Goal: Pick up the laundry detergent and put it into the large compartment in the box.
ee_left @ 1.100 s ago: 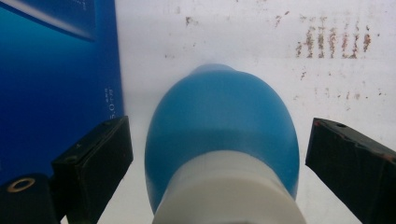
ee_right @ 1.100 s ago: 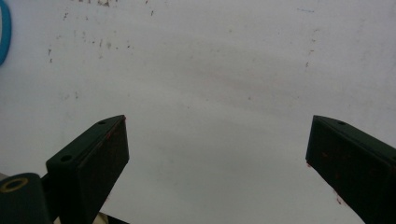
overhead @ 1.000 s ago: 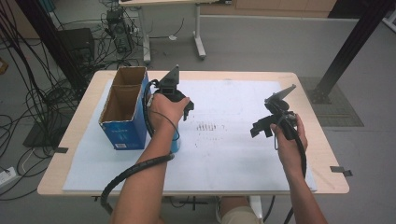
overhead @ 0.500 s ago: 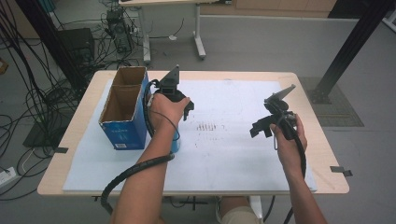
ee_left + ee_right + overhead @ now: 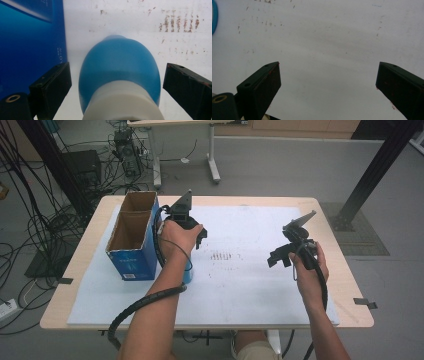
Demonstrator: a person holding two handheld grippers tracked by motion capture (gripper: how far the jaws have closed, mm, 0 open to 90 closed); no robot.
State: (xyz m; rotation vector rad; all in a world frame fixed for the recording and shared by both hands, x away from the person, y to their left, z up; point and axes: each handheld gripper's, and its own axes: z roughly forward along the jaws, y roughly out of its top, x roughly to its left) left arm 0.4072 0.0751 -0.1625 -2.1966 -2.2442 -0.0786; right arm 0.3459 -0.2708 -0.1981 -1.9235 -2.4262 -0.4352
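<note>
the left gripper (image 5: 115, 82) hangs with its jaws wide apart on either side of a blue bottle (image 5: 120, 72) with a white neck, touching neither side, and the bottle stands on the white mat (image 5: 250, 270) just beside the blue cardboard box (image 5: 131, 242). the right gripper (image 5: 327, 85) is also spread open, over bare mat well off to the other side, holding nothing. to my eye the grasp is lined up but not yet made, so closing, lifting and placing are all left; the bottle's cap and base are cut off, and from above the hand (image 5: 176, 236) hides most of it
</note>
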